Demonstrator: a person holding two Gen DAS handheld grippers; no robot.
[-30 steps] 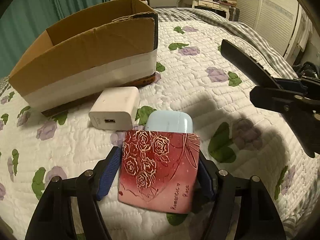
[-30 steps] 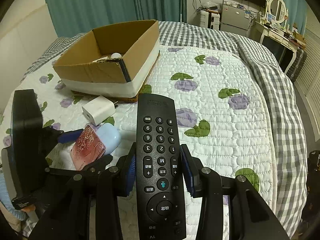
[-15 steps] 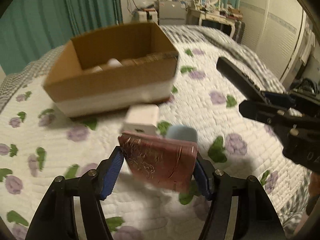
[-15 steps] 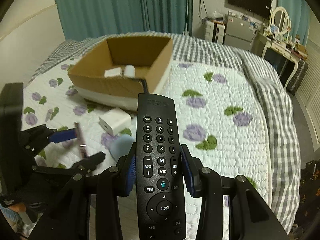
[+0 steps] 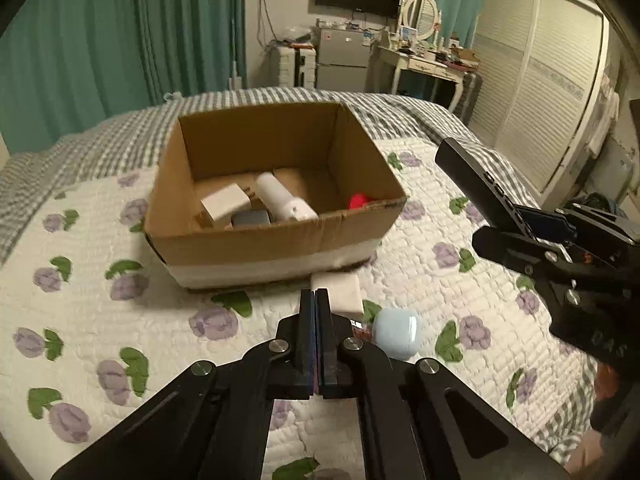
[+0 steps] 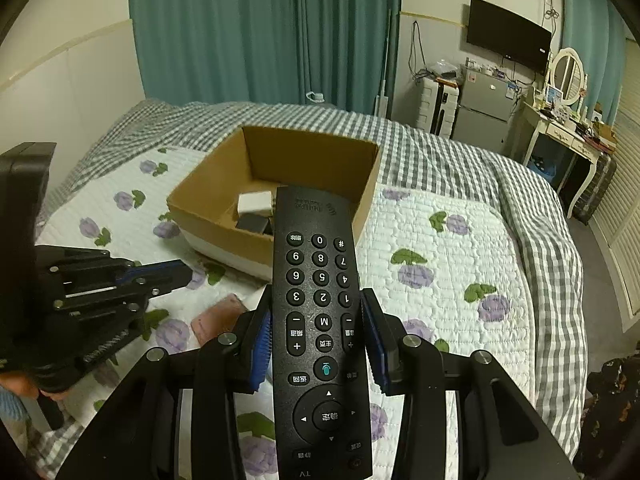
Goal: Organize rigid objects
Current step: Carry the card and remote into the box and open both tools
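The left hand-held gripper (image 5: 315, 300) hangs over the quilted bed (image 5: 120, 320) with its two fingers pressed flat together and nothing between them. Just beyond its tips a white charger block (image 5: 335, 291) lies on the quilt, touching or nearly touching the taped front wall of the cardboard box (image 5: 276, 240). To the right of the fingers sits a pale blue earbud case (image 5: 396, 330), and a sliver of a red item shows between that case and the gripper. From the right wrist view, a pink-red card case (image 6: 218, 316) lies flat on the quilt in front of the box, apart from both grippers. The right hand-held gripper (image 6: 320, 344) clamps a black remote control (image 6: 320, 320) by its long sides, the keypad facing up and the far end pointing toward the box. Inside the box rest a white plug adapter (image 5: 224, 202), a dark grey block (image 5: 251, 218), a white cylinder (image 5: 284, 200) and something red (image 5: 358, 201) by the right wall. Teal curtains (image 6: 260, 28) hang behind the bed.
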